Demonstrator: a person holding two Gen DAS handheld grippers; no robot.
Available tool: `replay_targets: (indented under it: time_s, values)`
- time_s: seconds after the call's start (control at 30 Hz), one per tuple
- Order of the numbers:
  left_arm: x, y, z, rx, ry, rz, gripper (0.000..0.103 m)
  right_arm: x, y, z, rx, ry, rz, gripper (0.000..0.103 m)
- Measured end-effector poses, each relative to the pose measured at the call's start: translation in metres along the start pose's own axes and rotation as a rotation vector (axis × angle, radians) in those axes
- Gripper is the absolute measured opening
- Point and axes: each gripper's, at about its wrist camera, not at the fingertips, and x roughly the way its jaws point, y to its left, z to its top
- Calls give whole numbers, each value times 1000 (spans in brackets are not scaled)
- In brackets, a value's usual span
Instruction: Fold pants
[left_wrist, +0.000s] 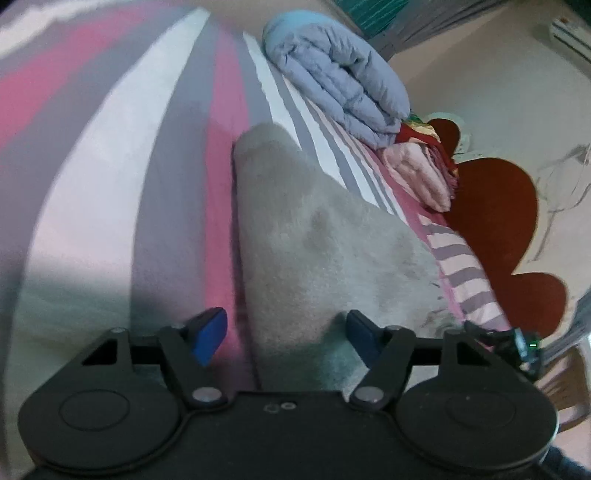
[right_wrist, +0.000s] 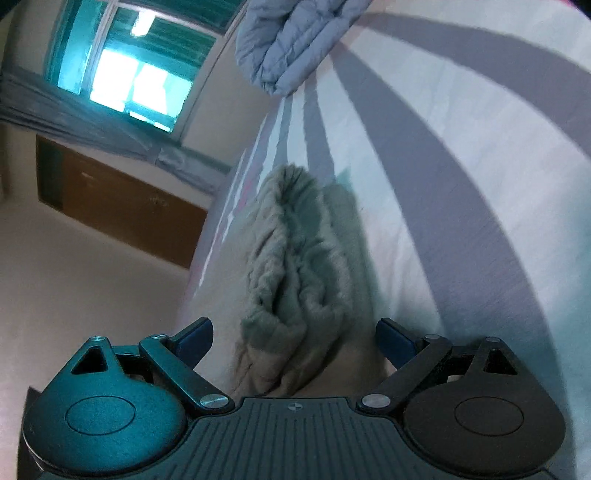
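Grey fleece pants lie on the striped bedsheet, stretching away from my left gripper. The left gripper is open, its blue pads on either side of the pants' near end, with nothing gripped. In the right wrist view the same pants lie bunched in folds on the sheet, close to the bed's left edge. My right gripper is open, its jaws spread wide around the near end of the pants. Whether the pads touch the cloth I cannot tell.
A folded pale blue quilt lies at the far end of the bed; it also shows in the right wrist view. Folded pink and red cloths lie beside it. A dark red headboard stands beyond. A window and a wooden door are off the bed.
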Motion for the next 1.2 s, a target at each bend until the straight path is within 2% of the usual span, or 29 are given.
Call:
replay_targets:
  time_s: [0.1, 0.17, 0.33, 0.37, 0.4, 0.43, 0.47, 0.53, 0.6, 0.77, 0.87, 0.97, 1.0, 1.03, 1.07, 1.1, 1.13, 1.2]
  values:
    - [10, 14, 8, -65, 27, -75, 61, 8, -2, 3, 5, 42, 8, 94]
    - [17, 25, 13, -110, 35, -118, 52, 11, -3, 5, 3, 53, 14, 94]
    - [41, 38, 23, -153, 51, -194, 46, 31, 3, 7, -43, 81, 1, 91]
    - [46, 37, 25, -151, 47, -194, 39, 38, 7, 10, -57, 90, -9, 86]
    - [52, 33, 26, -146, 40, -194, 36, 45, 9, 12, -73, 97, -19, 74]
    - [55, 32, 25, -150, 27, -207, 30, 53, 12, 16, -88, 104, -37, 68]
    - [54, 31, 23, -164, 4, -225, 29, 61, 13, 18, -98, 113, -42, 63]
    - [44, 34, 19, -189, -51, -279, 26, 70, 19, 20, -127, 128, -39, 60]
    - [33, 28, 24, -160, -91, -317, 26, 68, 30, 24, -173, 117, -7, 57]
    - [17, 18, 79, -81, -173, -282, 26, 76, 57, 54, -237, 73, 71, 56]
    - [19, 19, 123, -39, -203, -250, 26, 102, 71, 88, -254, 54, 99, 56]
    - [37, 31, 157, -23, -191, -176, 26, 143, 77, 125, -247, 45, 91, 56]
    - [48, 36, 164, -20, -176, -127, 27, 156, 75, 136, -241, 41, 73, 59]
    - [58, 42, 168, -25, -158, -63, 37, 176, 74, 142, -241, 38, 36, 64]
    - [71, 48, 169, -27, -133, 48, 51, 189, 66, 148, -230, 39, -17, 83]
    - [82, 54, 167, -34, -106, 130, 57, 203, 54, 154, -195, 55, -106, 93]
    - [88, 56, 162, -17, -105, 131, 62, 215, 37, 156, -162, 101, -187, 94]
    - [87, 53, 156, 9, -131, 135, 63, 218, 29, 155, -186, 99, -155, 96]
